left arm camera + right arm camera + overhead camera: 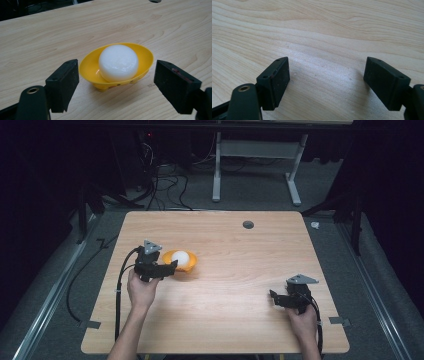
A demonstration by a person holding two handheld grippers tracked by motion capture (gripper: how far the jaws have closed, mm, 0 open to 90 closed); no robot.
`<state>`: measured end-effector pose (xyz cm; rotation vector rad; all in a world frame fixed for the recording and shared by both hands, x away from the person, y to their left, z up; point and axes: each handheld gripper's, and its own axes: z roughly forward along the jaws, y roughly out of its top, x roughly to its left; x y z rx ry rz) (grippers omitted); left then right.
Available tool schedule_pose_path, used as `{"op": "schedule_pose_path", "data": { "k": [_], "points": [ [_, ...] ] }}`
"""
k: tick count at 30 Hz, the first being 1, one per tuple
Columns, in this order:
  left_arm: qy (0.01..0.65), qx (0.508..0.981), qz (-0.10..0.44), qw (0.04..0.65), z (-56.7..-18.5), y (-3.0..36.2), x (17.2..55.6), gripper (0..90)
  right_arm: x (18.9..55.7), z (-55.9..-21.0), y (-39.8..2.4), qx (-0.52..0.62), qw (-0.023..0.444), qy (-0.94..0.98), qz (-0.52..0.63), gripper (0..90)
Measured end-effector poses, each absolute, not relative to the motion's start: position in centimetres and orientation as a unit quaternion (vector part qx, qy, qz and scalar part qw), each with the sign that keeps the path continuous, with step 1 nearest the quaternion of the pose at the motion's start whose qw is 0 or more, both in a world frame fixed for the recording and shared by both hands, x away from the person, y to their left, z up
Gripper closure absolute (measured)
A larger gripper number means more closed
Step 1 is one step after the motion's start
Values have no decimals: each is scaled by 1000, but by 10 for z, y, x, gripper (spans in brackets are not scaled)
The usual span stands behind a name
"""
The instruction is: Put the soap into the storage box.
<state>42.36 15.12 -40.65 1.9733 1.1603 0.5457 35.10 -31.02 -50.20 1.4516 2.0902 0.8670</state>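
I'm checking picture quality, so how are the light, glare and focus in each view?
High view: table well lit, surroundings dark, slightly soft. Left gripper view: sharp, with soft sheen on the white ball and a small glint inside the yellow bowl. Right gripper view: pale glare patch on the wood between the open jaws, which cast faint shadows.

Dark lab: cables [165,180], bare table [225,310]

A shallow yellow bowl [87,67] stands upright on the wooden table, left of its middle. A smooth, round white ball [118,62] sits inside it, resting on the bottom and rising above the rim.
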Motion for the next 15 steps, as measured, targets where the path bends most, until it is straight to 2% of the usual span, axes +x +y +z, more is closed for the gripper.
{"op": "schedule_pose_path", "data": {
  "k": [15],
  "points": [
    [468,761,215,394,-409,166,410,212,351,-502,-310,526,224,758,313,218]
  ]
}}
